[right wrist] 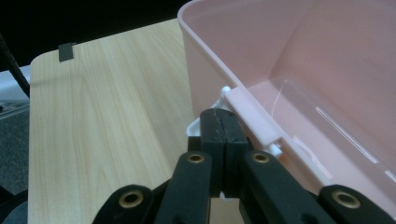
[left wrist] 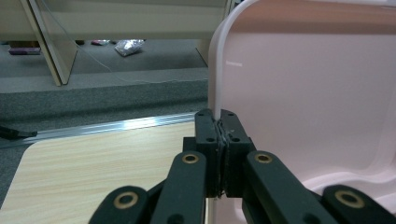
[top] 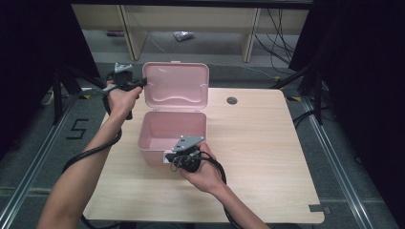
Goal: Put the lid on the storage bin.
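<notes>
A pink plastic box (top: 154,141) stands open at the table's middle, its lid (top: 175,86) raised upright behind it. My left gripper (top: 142,83) is at the lid's left edge. In the left gripper view the lid's (left wrist: 303,93) thin rim runs between the jaws, and the left gripper (left wrist: 218,116) is shut on it. My right gripper (top: 173,156) sits at the box's front wall. In the right gripper view the right gripper (right wrist: 219,114) is shut on the white front latch (right wrist: 254,116) just below the box's (right wrist: 280,51) rim. The inside of the box looks empty.
The wooden table (top: 258,143) has a round cable hole (top: 232,100) at the back right and a tape mark (top: 315,208) at the near right corner. Shelf legs and cables lie on the floor behind. Dark curtains flank both sides.
</notes>
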